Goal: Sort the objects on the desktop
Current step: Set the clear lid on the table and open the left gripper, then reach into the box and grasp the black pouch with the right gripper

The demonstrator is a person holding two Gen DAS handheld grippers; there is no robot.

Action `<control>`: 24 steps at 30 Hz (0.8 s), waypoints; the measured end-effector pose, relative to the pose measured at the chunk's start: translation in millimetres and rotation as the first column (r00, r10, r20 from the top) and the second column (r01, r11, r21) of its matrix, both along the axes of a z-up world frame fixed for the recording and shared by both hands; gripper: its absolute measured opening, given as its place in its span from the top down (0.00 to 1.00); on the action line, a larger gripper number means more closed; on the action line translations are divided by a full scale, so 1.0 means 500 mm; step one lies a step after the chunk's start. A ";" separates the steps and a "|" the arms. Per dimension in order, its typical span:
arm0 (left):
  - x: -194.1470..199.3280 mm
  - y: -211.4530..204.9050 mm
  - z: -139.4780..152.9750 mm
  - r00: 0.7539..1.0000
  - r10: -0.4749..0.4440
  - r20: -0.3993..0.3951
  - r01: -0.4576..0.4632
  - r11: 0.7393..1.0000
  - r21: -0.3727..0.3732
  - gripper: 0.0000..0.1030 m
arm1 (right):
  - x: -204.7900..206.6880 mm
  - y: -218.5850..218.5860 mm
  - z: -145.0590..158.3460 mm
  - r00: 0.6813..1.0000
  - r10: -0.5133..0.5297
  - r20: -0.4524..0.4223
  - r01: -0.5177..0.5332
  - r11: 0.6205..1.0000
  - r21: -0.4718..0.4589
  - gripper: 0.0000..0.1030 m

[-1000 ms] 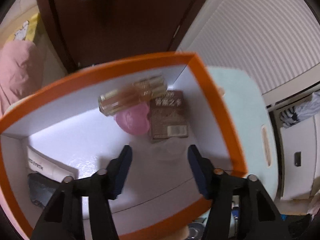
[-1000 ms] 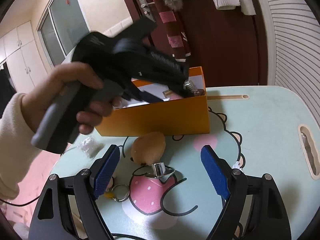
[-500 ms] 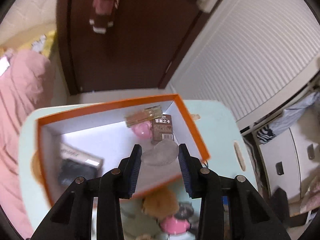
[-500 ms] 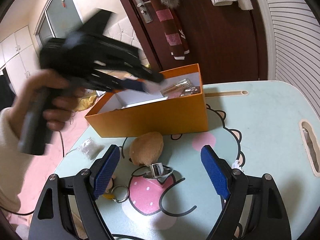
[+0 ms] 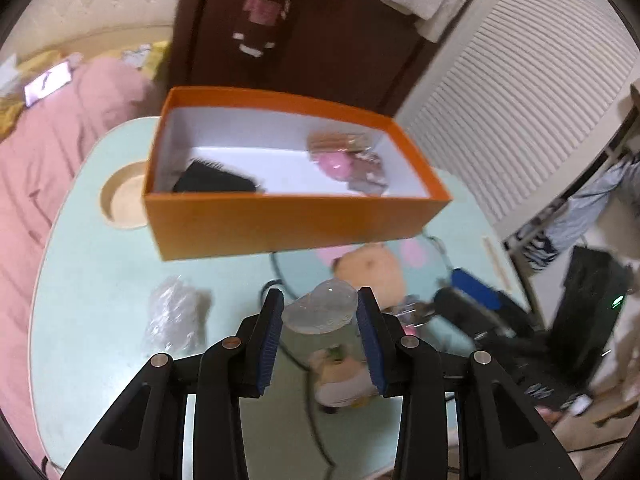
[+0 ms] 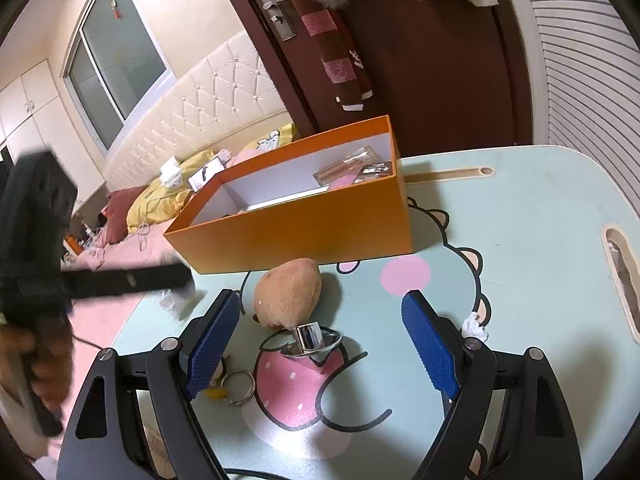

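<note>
In the left wrist view, the left gripper (image 5: 320, 312) is sitting at lower centre, its two blue pads pinching a clear plastic lump (image 5: 322, 309) above the pale green table (image 5: 92, 280). The orange box (image 5: 280, 220) is lying across the middle of the frame, its near wall standing well beyond the fingertips with bare tabletop showing between; inside, one black item (image 5: 216, 179) is resting at the left and a blurred cluster with one pink piece (image 5: 336, 164) at the right. One crumpled plastic bag (image 5: 174, 312) is lying at lower left and one brown plush toy (image 5: 370, 272) to the right of centre. In the right wrist view, the right gripper (image 6: 320, 332) is hanging with its jaws spread wide and nothing between them, framing the plush toy (image 6: 288, 296), one shiny metal clip (image 6: 310, 340) and one key ring (image 6: 237, 386). Only this view is showing the table's right edge slot (image 6: 620, 280) and the left gripper blurred at far left (image 6: 120, 280).
</note>
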State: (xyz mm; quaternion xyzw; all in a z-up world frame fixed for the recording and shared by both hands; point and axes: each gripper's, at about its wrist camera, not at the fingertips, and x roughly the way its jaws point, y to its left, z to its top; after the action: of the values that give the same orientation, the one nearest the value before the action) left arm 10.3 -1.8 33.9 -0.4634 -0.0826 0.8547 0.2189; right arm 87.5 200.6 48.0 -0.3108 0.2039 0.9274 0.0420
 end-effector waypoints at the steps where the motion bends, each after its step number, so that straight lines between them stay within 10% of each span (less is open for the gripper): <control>1: 0.004 -0.001 -0.005 1.000 0.011 -0.020 -0.011 1.000 -0.006 0.65 | -0.001 -0.001 0.000 1.000 0.000 0.004 0.000 1.000 0.001 0.19; 5: 0.018 -0.007 -0.019 0.995 0.039 -0.093 -0.041 0.999 -0.025 0.61 | -0.006 -0.002 0.003 1.000 -0.004 0.024 0.004 1.000 0.002 0.19; 9: 0.035 -0.026 -0.020 0.983 0.067 -0.171 -0.069 0.998 -0.004 0.35 | -0.012 -0.001 0.008 0.999 -0.012 0.039 0.012 1.000 0.003 0.19; 18: 0.088 -0.089 0.007 0.910 0.165 -0.381 -0.143 0.986 0.084 0.25 | -0.106 -0.028 0.139 0.984 0.161 0.078 -0.167 0.983 0.075 0.19; 21: 0.099 -0.100 0.014 0.886 0.181 -0.428 -0.158 0.983 0.090 0.24 | -0.208 -0.039 0.191 0.943 0.288 0.166 -0.303 0.950 0.076 0.23; 24: 0.100 -0.115 0.011 0.880 0.205 -0.428 -0.172 0.978 0.116 0.21 | -0.341 -0.086 0.183 0.828 0.425 0.365 -0.478 0.876 0.066 0.37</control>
State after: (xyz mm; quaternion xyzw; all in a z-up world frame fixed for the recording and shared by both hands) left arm 60.3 -59.3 39.2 -0.2408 -0.1079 0.9504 0.1648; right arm -82.8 157.7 139.4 -0.5009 0.0414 0.8560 -0.1205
